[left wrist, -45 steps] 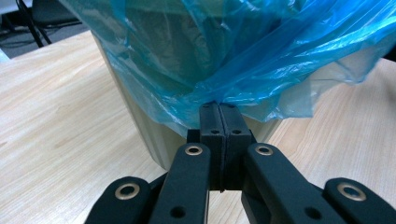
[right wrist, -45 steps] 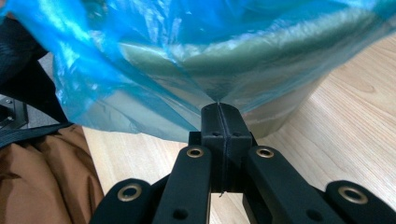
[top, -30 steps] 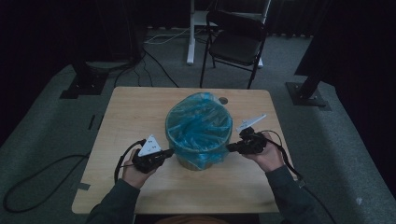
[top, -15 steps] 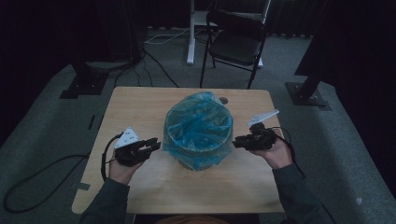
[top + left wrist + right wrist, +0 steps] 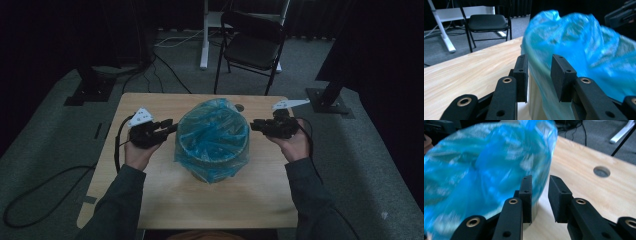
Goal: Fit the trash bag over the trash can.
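The wooden table carries one thing of note, a round bin lined with a blue plastic bag, standing about midway between the left and right edges and somewhat nearer the far edge than the near one. The bag is pulled over the bin's rim and drapes partway down its wall, with loose film bunched up at the far side, so the work in hand looks like seating the liner evenly around the rim. A small round hole sits in the tabletop near the far edge, just beyond the bin. The left gripper is held at the bin's left side, level with the rim; in its own view the jaws stand moderately apart with the bag-covered rim just ahead of the gap, gripping nothing. The right gripper mirrors it at the bin's right side, jaws likewise parted and empty, pointed at the draped film beside the wall. Holding both at opposite sides probably lets the person tug the liner down symmetrically. A black chair stands on the floor beyond the far edge.
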Demonstrator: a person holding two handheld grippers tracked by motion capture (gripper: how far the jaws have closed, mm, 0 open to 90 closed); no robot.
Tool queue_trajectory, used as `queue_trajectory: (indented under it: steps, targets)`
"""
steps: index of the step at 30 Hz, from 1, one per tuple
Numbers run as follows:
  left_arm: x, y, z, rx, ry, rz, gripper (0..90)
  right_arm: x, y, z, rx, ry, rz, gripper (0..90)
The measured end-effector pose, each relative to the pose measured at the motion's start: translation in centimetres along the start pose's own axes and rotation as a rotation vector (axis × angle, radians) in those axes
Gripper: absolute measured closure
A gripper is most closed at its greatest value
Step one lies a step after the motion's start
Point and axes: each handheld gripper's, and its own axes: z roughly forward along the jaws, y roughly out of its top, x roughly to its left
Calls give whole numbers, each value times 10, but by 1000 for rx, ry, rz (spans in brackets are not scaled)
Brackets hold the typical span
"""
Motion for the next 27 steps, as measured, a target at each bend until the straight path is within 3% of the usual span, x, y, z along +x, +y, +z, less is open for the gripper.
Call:
queue_trajectory:
  steps: [6,10,11,12,16,19,21,23,27]
  targets:
    - [9,12,29,38,-6,-25,663,-8,18,22,-33,2,23,733]
    - [12,14,36,42,-4,-35,674,-13,26,34,-43,-2,45,731]
    - [14,16,41,42,-2,-54,674,-13,26,34,-43,-2,45,729]
    - [17,16,45,36,-19,-73,711,-21,32,48,-41,20,77,721]
    - [17,16,49,32,-34,-80,781,-28,34,61,-11,35,110,724]
    - [15,20,49,12,-17,-78,827,-29,35,68,7,63,123,872]
    - [16,20,49,10,-14,-83,839,-29,35,69,17,59,111,899]
    - [19,20,50,25,14,-83,879,-29,33,74,68,33,100,900]
    - [21,17,54,55,23,-87,887,-32,27,78,106,35,106,900]
